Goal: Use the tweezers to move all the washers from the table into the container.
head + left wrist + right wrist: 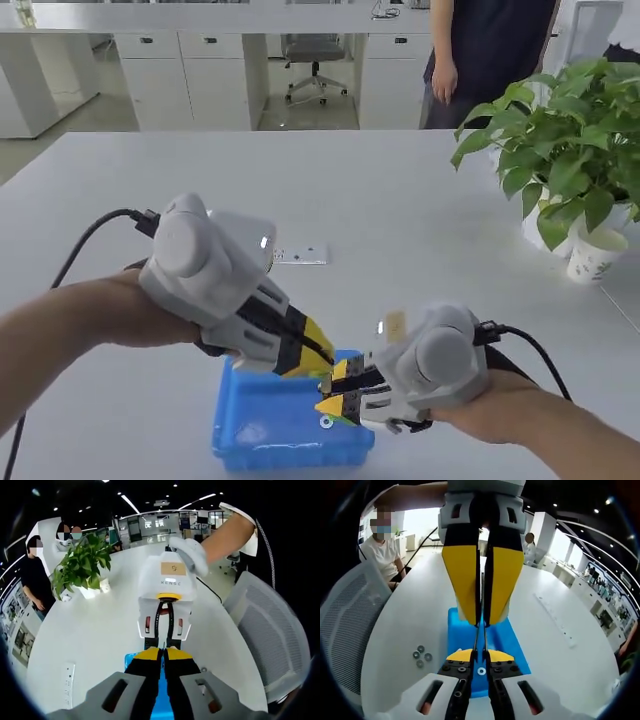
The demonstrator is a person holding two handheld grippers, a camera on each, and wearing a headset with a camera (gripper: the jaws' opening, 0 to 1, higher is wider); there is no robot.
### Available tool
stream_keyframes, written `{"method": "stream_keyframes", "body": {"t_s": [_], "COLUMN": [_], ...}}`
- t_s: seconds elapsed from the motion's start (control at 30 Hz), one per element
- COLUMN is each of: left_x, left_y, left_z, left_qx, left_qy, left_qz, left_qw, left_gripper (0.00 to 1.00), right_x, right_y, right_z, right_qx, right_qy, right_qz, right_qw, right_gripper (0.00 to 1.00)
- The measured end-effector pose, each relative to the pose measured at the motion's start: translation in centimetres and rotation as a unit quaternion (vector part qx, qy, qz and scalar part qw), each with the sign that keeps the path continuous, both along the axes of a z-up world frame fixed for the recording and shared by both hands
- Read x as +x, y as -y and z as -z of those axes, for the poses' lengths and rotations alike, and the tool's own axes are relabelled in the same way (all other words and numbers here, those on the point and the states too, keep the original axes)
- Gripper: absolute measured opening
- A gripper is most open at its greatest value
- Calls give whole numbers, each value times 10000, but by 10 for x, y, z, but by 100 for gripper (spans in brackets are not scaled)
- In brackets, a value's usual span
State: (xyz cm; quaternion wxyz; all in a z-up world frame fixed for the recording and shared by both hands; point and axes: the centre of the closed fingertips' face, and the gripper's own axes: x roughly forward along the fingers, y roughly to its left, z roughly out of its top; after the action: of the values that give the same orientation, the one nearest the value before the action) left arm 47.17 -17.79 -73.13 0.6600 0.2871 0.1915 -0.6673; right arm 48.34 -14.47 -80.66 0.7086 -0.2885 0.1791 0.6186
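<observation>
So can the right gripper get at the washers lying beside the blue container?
Probably yes: the washers lie on open table beside the container, though the right gripper and left gripper both seem to hold the tweezers.

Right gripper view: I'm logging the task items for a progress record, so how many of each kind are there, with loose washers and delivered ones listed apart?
Blue container: 1
Tweezers: 1
Washers on the table: 4
Washer in the container: 1
Total: 7
</observation>
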Motion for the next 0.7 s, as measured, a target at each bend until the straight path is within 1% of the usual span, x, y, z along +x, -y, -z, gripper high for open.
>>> {"method": "stream_keyframes", "body": {"t_s": [0.1,0.27,0.33,0.53,0.7], "left_x": [-2,-9,-12,-22,-31], "left_y": [0,-2,-2,-4,-5], "left_z": [-4,-9,-11,-12,-10], "left_qx": [-5,17,21,67,84], "left_qy": [20,44,41,36,-8], "left_qz": [0,7,11,21,43], "left_qw": [10000,10000,10000,10000,10000], "left_gripper": [6,6,6,6,6], "right_x": [-2,-7,-11,-20,-30], "right_y": [0,0,-1,-2,-5], "right_z": [-5,-10,-12,-13,-11], "right_qx": [28,14,-5,-8,-19], "right_qy": [43,121,152,162,141], "right_qz": [18,4,-16,-35,-67], "right_qw": [10000,9999,9999,9999,9999], "right_gripper": [11,11,11,11,11]}}
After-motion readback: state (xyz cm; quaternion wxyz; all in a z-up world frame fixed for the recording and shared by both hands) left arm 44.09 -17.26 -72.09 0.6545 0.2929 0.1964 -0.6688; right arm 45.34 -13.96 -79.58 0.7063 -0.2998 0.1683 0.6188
